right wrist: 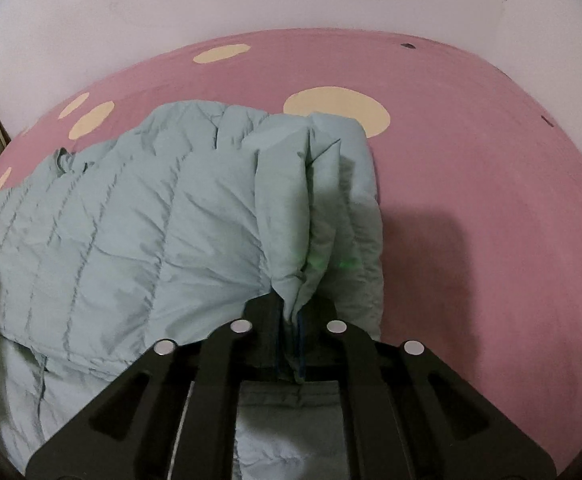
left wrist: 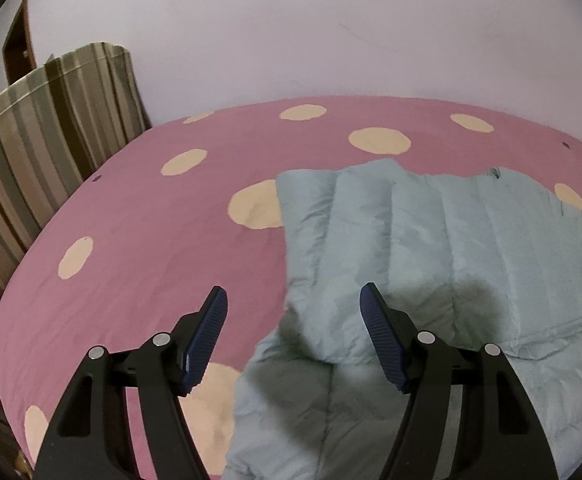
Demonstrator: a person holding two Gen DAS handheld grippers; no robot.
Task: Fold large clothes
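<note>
Your right gripper (right wrist: 291, 312) has its 2 jaws pinched tight on a fold of the pale blue-green quilted puffer jacket (right wrist: 151, 216), which lies partly folded on the pink bedspread with cream dots (right wrist: 471, 152). Your left gripper (left wrist: 293, 308) hovers with its 2 jaws spread wide and empty over the jacket's (left wrist: 431, 232) near edge. A striped curtain (left wrist: 51, 128) hangs at left.

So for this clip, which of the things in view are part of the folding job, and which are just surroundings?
Part of the job:
- pale blue quilted jacket
- right gripper, shut on a fold of the jacket
- left gripper, open above the jacket's edge
- pink spotted bedspread, the surface the jacket lies on

Just there:
- striped curtain
- brown door
- white wall
</note>
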